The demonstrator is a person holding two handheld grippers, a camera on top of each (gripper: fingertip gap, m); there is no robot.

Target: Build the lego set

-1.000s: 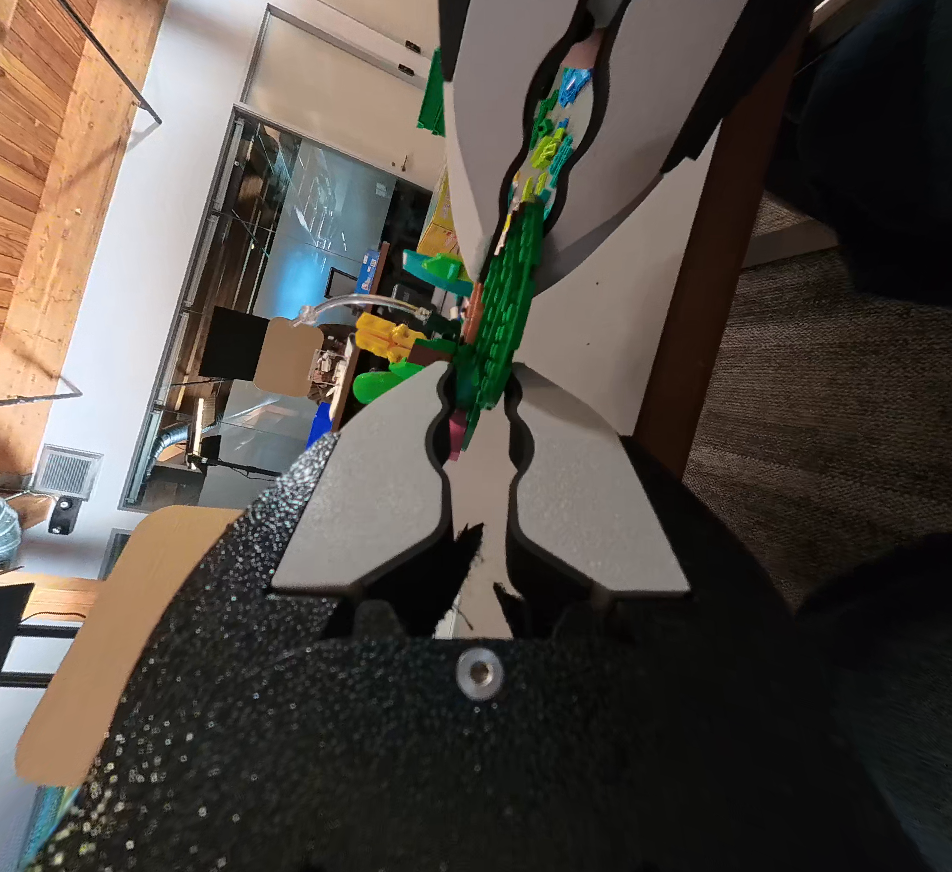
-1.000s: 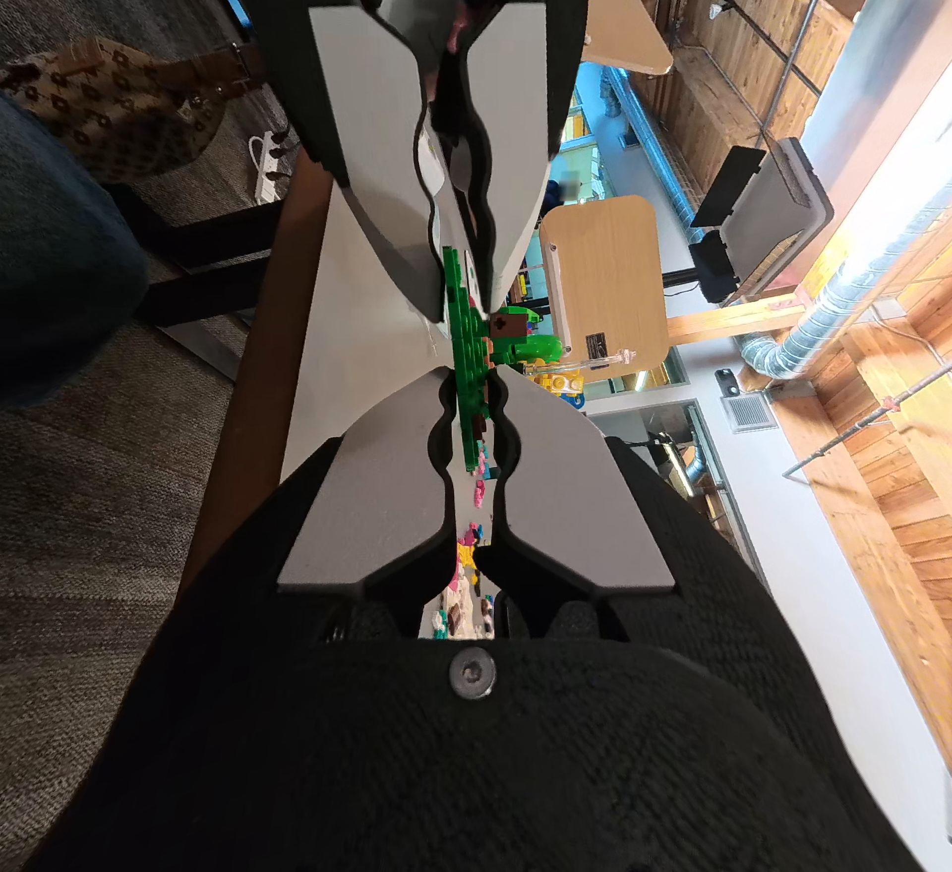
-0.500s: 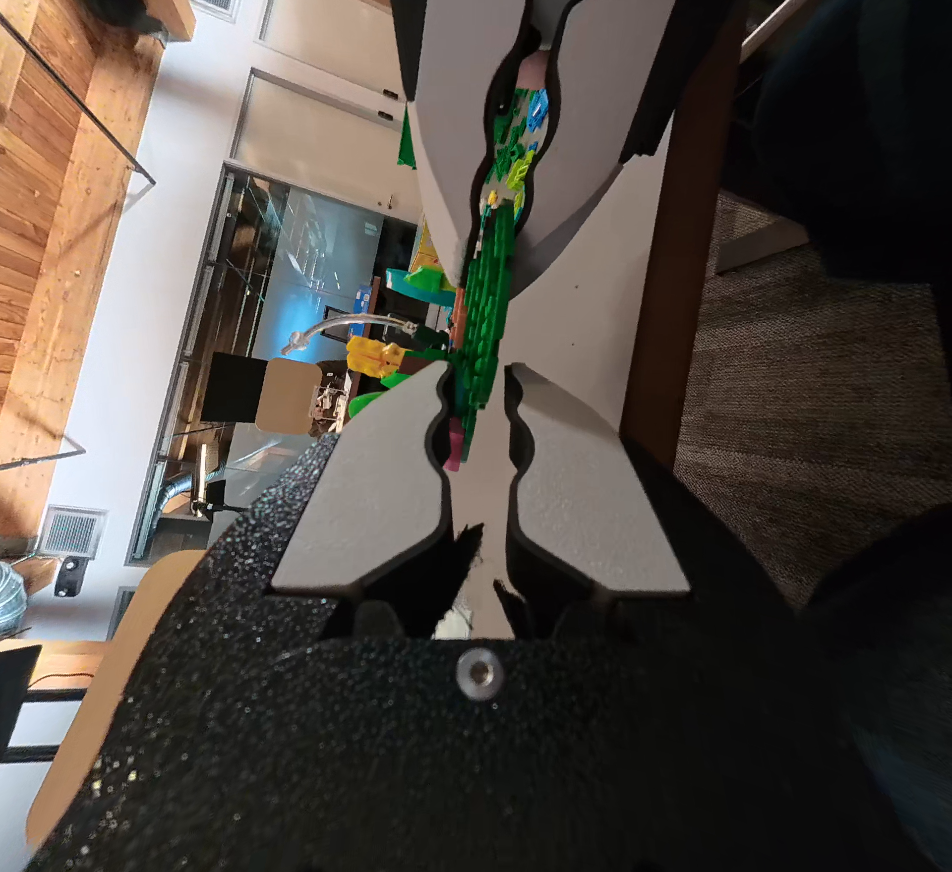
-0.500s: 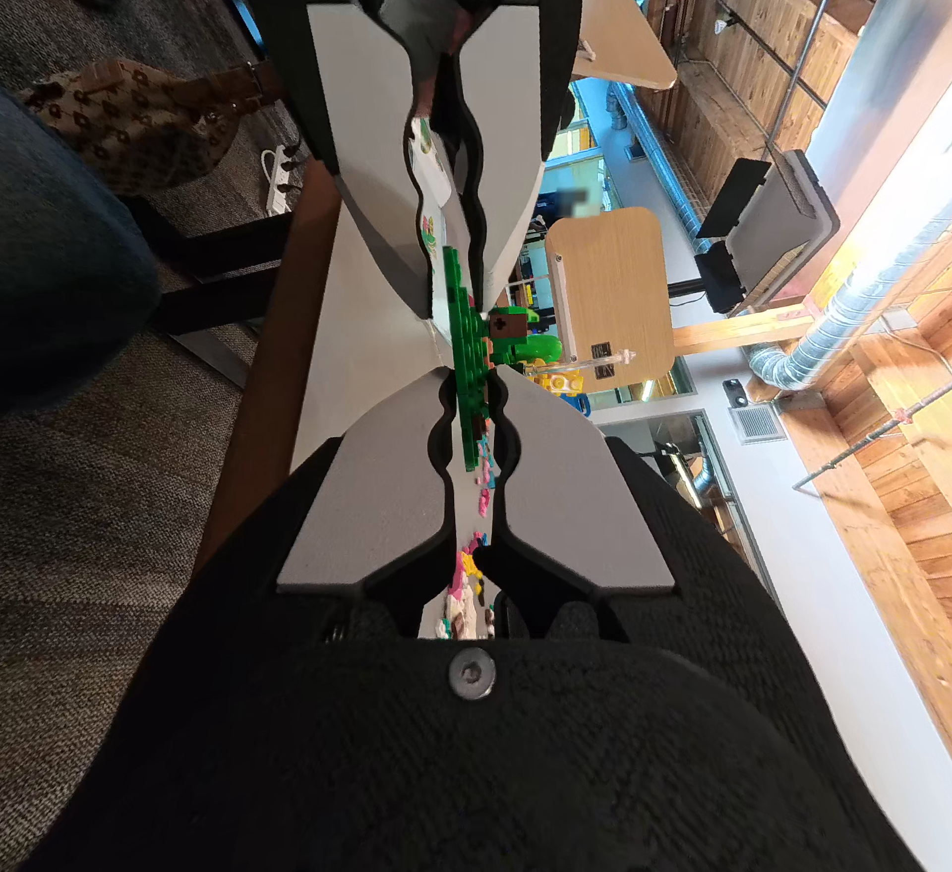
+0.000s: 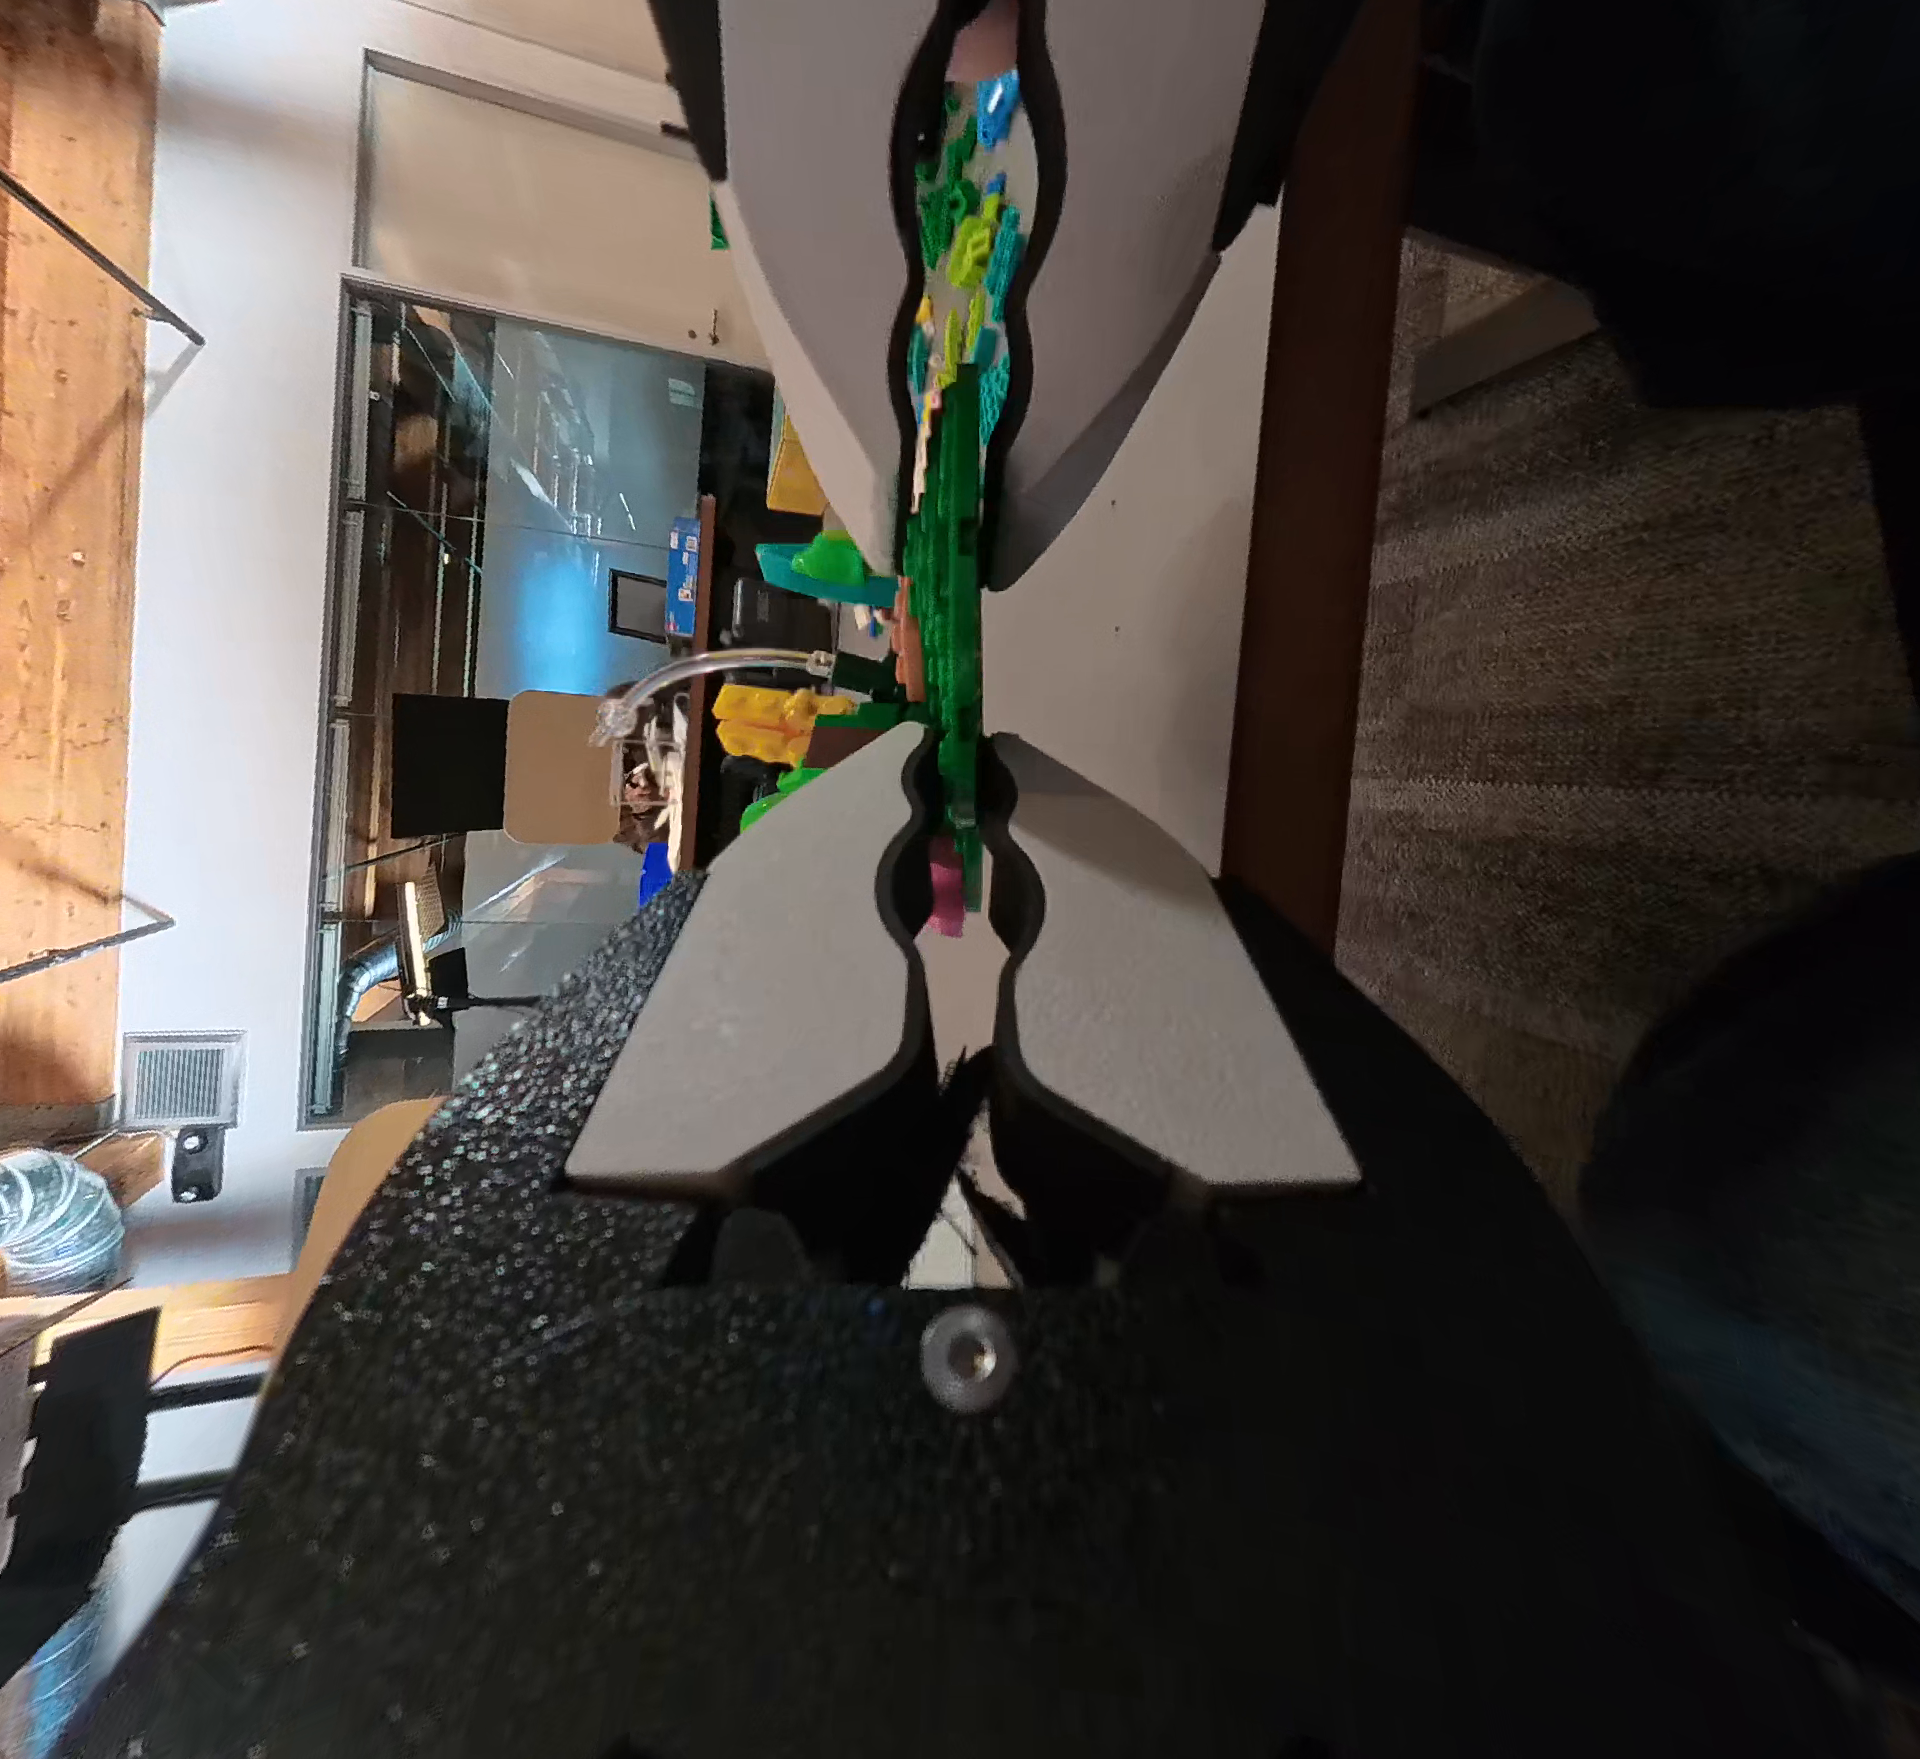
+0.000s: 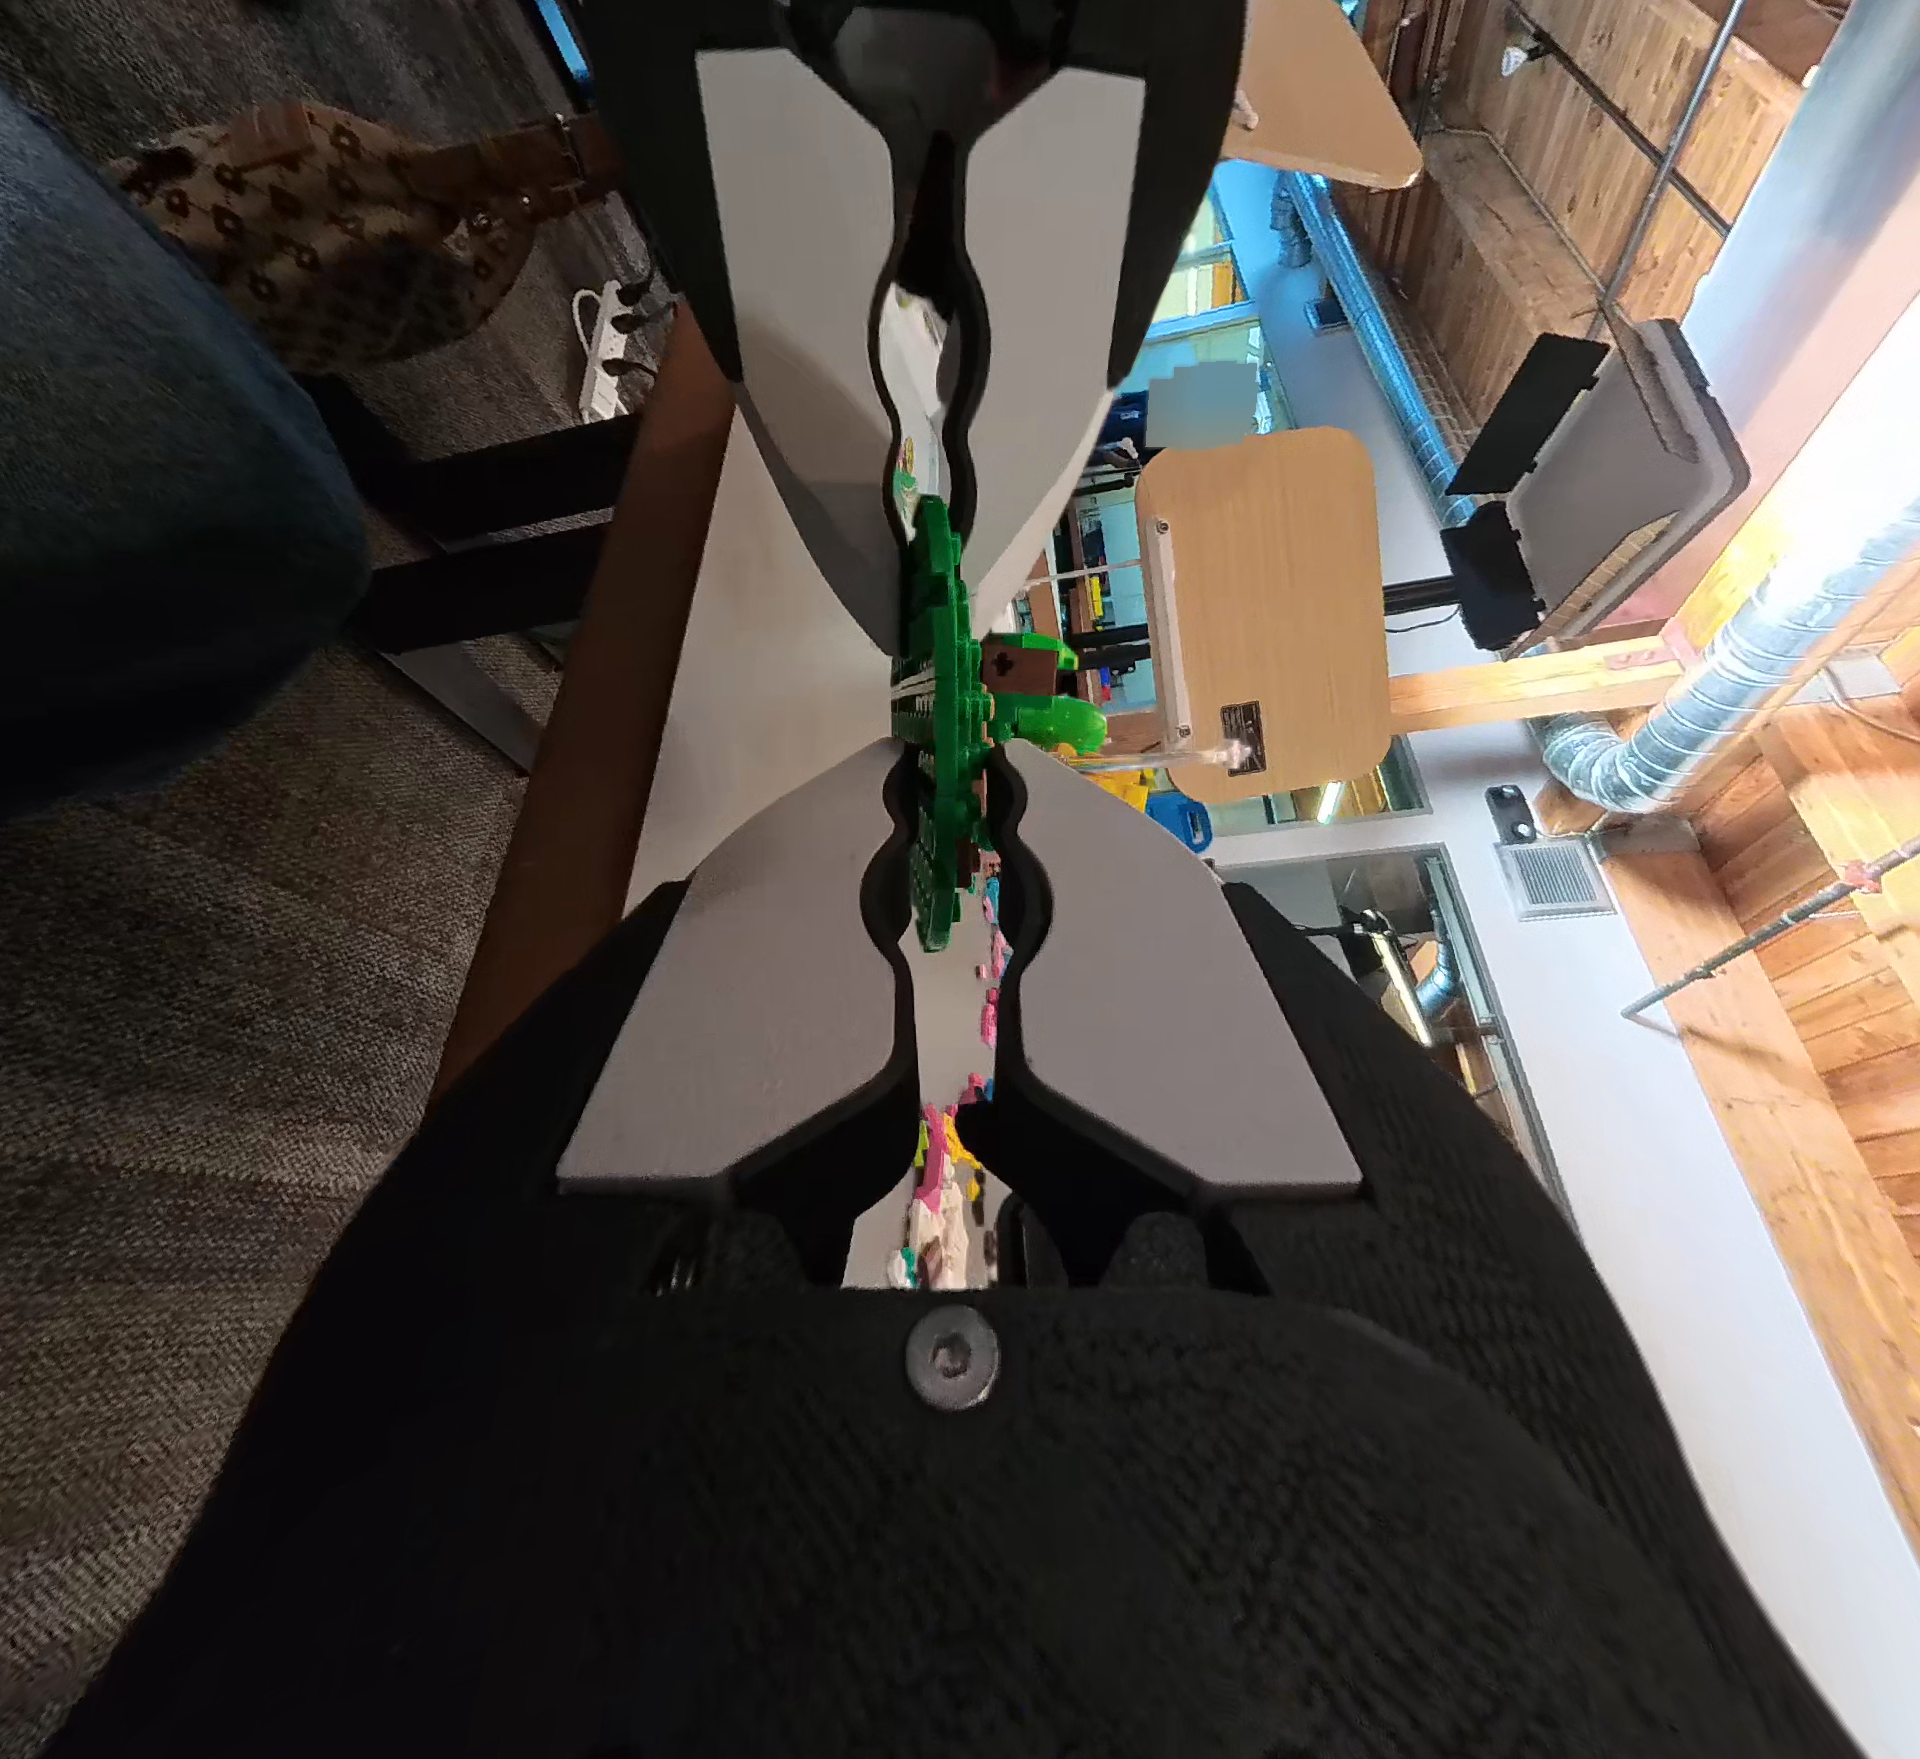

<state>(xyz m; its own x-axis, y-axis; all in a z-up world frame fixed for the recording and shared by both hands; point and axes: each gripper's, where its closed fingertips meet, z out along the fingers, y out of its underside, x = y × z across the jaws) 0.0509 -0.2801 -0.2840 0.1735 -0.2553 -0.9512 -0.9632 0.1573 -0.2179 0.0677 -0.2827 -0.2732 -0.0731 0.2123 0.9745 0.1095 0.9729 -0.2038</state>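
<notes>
left gripper point(image 5: 954, 759): fingers closed on one end of green brick plate point(image 5: 945, 629)
right gripper point(image 6: 951, 753): fingers closed on plate's other end
plate: edge-on over white table point(image 5: 1122, 629); yellow bricks point(image 5: 764, 722) on it

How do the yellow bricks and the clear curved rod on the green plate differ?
The yellow bricks are opaque, blocky and sit close to the green plate. The clear rod is transparent, thin and bent, and reaches far out from the plate. Both stand on the same face of the plate, which both grippers clamp.
</notes>
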